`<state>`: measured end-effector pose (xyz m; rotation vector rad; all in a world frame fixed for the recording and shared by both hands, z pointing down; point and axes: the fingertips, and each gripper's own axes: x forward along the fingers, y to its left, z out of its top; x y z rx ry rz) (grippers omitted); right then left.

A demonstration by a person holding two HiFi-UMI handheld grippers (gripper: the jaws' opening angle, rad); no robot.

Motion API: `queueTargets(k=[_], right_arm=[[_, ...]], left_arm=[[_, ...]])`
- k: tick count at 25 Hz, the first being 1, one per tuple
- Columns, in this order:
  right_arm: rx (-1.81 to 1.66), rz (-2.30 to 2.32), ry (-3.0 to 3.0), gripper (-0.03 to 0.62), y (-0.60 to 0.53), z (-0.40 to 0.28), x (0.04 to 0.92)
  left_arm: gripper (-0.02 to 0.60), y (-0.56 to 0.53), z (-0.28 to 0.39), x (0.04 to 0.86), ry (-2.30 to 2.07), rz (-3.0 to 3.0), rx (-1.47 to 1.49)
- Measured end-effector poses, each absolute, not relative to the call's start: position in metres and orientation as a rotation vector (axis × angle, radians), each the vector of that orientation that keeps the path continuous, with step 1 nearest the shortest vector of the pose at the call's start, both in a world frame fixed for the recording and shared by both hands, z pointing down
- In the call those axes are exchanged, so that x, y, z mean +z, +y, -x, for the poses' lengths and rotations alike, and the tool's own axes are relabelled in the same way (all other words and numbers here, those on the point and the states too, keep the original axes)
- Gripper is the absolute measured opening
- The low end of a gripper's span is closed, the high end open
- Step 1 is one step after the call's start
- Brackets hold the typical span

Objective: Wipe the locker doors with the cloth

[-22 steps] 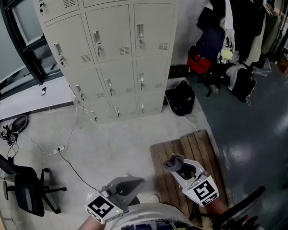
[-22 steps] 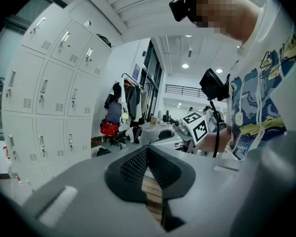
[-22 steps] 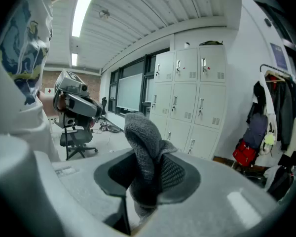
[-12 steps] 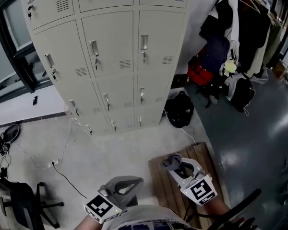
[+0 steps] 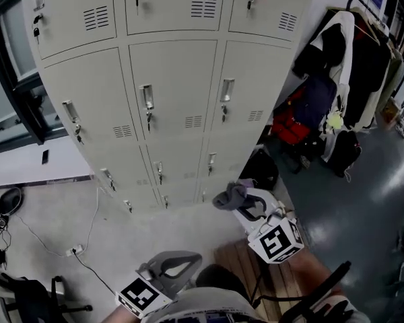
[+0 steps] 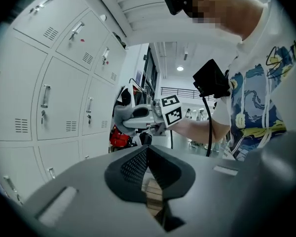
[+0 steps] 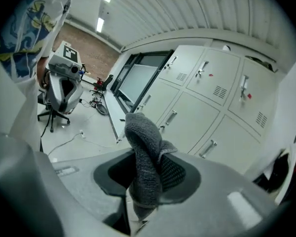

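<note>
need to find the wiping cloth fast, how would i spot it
Find the tall beige lockers; held out in front of their lower doors is the right tool. The cloth is the dark grey fuzzy wad pinched in its tip, whereas the left tool is shut on nothing.

Hanging coats (image 5: pixel 345 52), red bag (image 5: pixel 289 126)

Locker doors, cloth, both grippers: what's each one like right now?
locker doors: shut, every one in view.
right gripper: shut on the cloth.
cloth: bunched up, sticking out of the jaws, not on a door yet.
left gripper: shut, holding nothing.
</note>
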<state>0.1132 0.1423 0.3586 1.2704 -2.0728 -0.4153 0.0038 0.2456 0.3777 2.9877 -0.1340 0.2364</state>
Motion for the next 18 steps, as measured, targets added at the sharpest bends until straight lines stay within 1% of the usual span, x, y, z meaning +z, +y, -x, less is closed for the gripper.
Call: queueTargets(k=[10,18], right_arm=[[-0.880,-1.176,-1.940,0.114,-0.044,-0.134,0.248],[-1.177,-1.074,-1.794,0.114,-0.144,-0.151,0.190]], left_arm=[[0.003,0.130,-0.029,0.354,-0.374,-3.004,0.162],[0.003,0.063,-0.076,0.346,-0.512,-2.993,0.111]])
